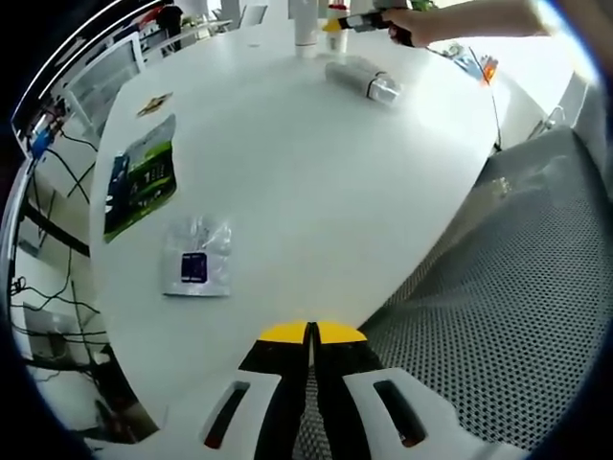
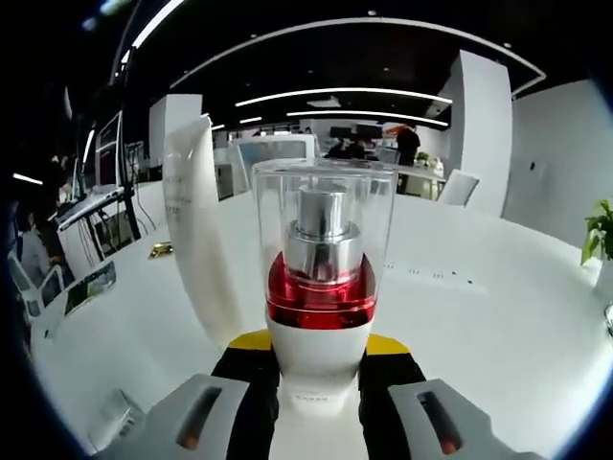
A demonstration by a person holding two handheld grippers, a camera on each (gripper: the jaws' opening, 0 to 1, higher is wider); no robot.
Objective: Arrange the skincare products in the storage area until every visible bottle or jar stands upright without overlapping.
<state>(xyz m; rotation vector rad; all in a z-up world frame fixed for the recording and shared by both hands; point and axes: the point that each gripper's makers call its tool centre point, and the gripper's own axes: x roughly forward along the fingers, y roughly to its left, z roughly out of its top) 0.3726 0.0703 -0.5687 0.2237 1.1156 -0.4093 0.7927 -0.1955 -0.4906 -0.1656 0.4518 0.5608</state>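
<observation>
— Two bottles are near the table's (image 1: 316, 201) far edge, yes? Count them for me.

— From the left gripper view: one white tube (image 1: 305, 24) standing, one clear-capped bottle (image 1: 362, 79) lying on its side just beside it. A third, the pump bottle (image 2: 321, 278), is in the right gripper (image 2: 316, 383), upright.

— Why upright?

— I judge it is being brought to stand by the tall white tube (image 2: 196, 220), which rises just left of it in the right gripper view. Its jaws are narrowed onto the white base, gripped low so the clear cap stays free.

— And the left gripper (image 1: 311, 335)?

— Jaws pressed together, yellow tips touching, nothing between them. It hangs over the table's near edge, well apart from the bottles; idle, I think.

— Anything else on the table?

— One green packet (image 1: 142, 174), one clear sachet (image 1: 196, 257) near it, one small sticker (image 1: 154, 103) farther up. Beside the near edge, one mesh chair (image 1: 508, 307).

— What remains?

— The lying bottle needs righting, by my reading.
</observation>
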